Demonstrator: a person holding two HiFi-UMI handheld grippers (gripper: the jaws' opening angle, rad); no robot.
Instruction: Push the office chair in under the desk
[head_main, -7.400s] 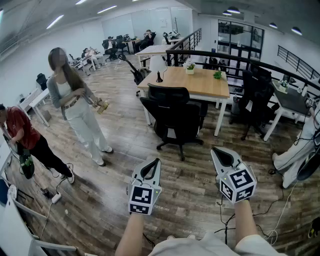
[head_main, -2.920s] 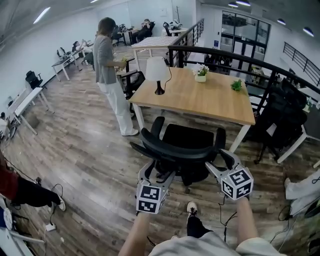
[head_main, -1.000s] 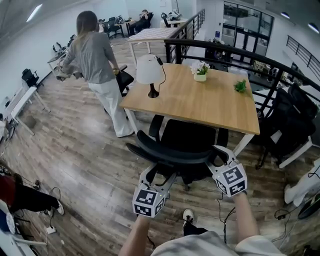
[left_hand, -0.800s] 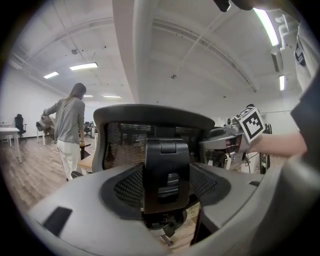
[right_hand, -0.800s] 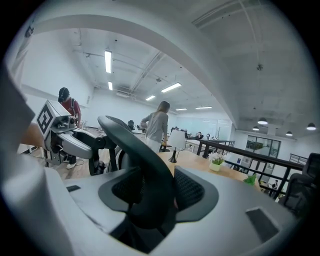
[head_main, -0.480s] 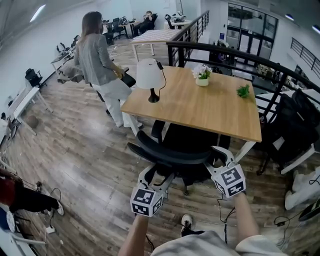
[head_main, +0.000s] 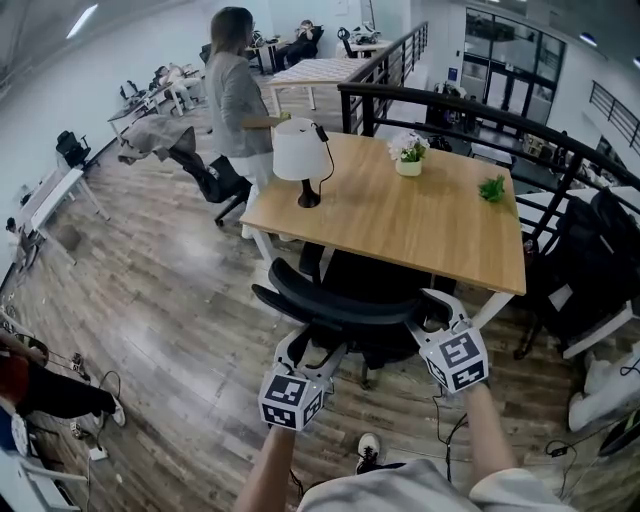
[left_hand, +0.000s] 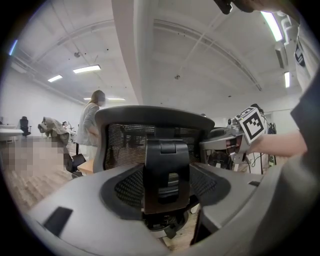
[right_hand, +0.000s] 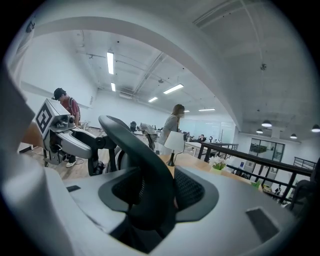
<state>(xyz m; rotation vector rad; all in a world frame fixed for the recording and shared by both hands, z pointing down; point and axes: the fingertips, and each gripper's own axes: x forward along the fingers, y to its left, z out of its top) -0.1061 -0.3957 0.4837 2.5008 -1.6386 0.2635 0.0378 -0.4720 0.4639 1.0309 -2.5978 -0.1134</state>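
The black office chair stands at the near edge of the wooden desk, its seat partly under the top. My left gripper is at the lower left of the backrest. In the left gripper view it is shut on the black bracket at the back of the mesh. My right gripper holds the backrest's right end. In the right gripper view the curved black rim sits pinched between its jaws.
On the desk stand a white lamp, a flower pot and a small plant. A person stands behind the desk's left corner beside a cloth-draped chair. A black chair is at right, and cables cross the floor.
The chair and both grippers have edged closer to the desk, with the seat further beneath it. The standing person has walked from the desk's left side toward the back.
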